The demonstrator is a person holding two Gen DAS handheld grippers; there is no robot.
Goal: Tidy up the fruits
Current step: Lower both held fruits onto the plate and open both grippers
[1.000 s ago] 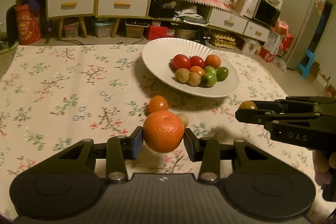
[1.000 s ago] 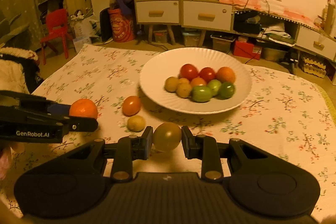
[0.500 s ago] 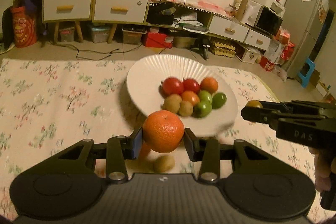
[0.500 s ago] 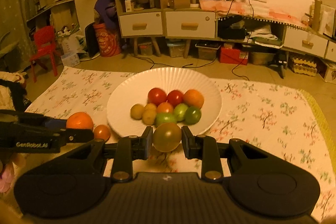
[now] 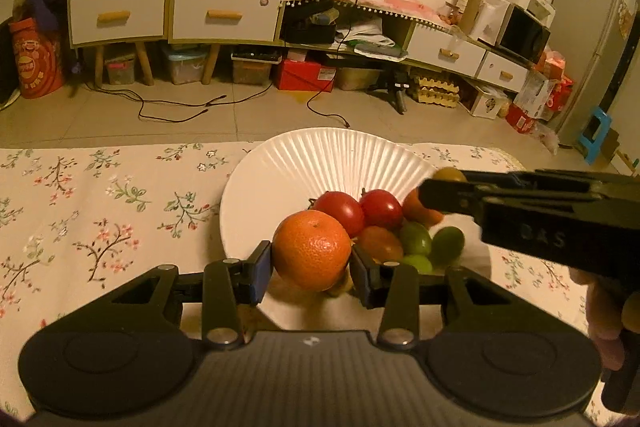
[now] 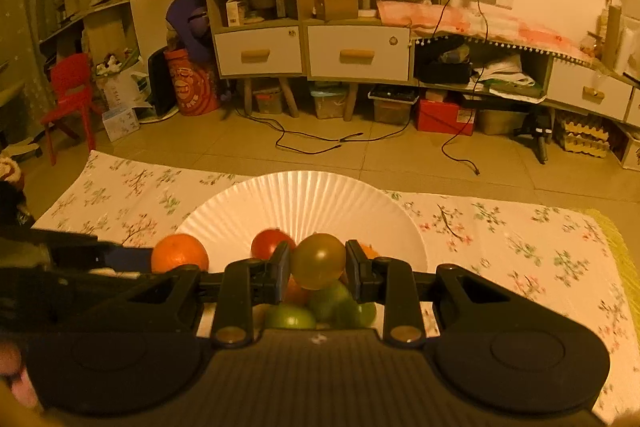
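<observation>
- Left gripper (image 5: 311, 263): jaws closed on an orange (image 5: 312, 250), at frame centre, held over the near rim of the plate (image 5: 320, 155).
- Right gripper (image 6: 318, 269): jaws closed on an olive-brown fruit (image 6: 318, 260), centre frame, above the plate's fruit pile.
- Plate: white, ribbed, on the floral bench (image 5: 100, 211); holds red tomatoes (image 5: 380, 207) and green fruits (image 5: 416, 238).

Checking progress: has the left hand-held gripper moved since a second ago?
Yes. The left hand-held gripper, holding the orange, advanced over the white plate.
</observation>
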